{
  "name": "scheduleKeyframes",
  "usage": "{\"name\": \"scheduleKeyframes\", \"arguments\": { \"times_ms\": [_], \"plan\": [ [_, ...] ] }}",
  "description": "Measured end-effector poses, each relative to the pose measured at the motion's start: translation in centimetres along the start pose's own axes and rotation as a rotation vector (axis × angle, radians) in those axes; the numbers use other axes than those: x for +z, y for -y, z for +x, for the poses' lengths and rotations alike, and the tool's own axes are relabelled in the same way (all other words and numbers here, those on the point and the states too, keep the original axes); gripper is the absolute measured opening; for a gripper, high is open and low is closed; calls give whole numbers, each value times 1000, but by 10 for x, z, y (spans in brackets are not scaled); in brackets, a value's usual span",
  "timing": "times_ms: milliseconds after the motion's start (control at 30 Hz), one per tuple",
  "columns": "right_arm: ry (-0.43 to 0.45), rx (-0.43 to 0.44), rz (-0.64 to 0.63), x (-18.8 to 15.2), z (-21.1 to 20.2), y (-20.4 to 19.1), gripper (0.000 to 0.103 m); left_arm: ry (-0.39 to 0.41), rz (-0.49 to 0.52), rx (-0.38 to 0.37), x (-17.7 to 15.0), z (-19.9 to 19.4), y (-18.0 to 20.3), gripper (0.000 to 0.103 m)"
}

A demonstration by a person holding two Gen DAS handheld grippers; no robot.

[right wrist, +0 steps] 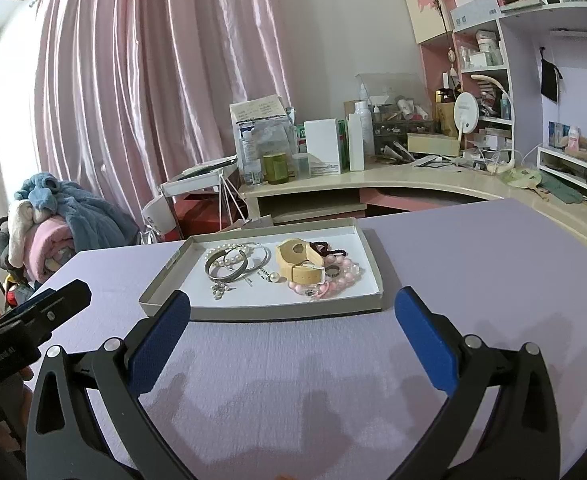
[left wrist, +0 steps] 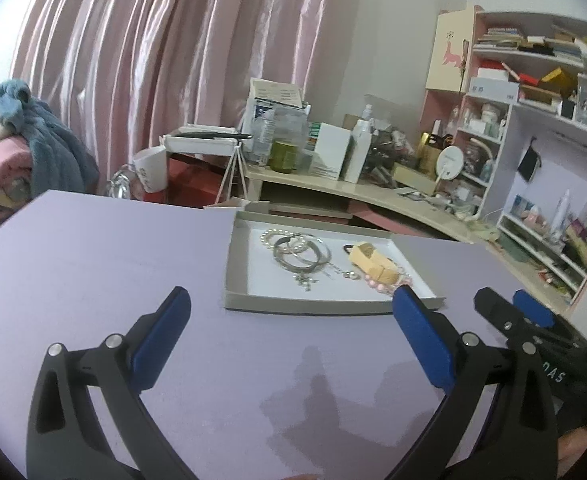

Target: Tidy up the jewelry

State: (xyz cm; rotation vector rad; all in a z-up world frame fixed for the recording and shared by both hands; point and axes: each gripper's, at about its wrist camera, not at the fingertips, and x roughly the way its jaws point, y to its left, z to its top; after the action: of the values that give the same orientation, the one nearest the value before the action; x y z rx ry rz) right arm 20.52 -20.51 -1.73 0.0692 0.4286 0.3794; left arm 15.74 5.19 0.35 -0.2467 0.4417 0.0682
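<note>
Jewelry (right wrist: 277,266) lies tangled in the shallow tray (right wrist: 165,280); my left gripper (left wrist: 291,320) and right gripper (right wrist: 291,320) hover spread apart, empty; one grab may drag several.

Left gripper (left wrist: 291,300) with blue-padded jaws spread wide above the lilac table (left wrist: 93,260), just short of a shallow grey tray (left wrist: 237,300) holding silver bangles (left wrist: 301,254), a pearl bracelet (left wrist: 271,236), a beige strap (left wrist: 375,266) and pink beads (left wrist: 377,283); right gripper (left wrist: 511,306) beside the tray.
</note>
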Motion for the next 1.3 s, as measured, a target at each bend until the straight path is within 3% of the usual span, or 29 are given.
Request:
{"name": "scheduleKeyframes", "arguments": {
  "times_ms": [167, 1300],
  "plan": [
    [-9, 23, 5, 0, 5, 0, 102, 2, -21, -45, -5, 2, -6, 101],
    [-32, 56, 38, 0, 12, 2, 102, -8, -19, -91, -7, 3, -1, 101]
  ]
}}
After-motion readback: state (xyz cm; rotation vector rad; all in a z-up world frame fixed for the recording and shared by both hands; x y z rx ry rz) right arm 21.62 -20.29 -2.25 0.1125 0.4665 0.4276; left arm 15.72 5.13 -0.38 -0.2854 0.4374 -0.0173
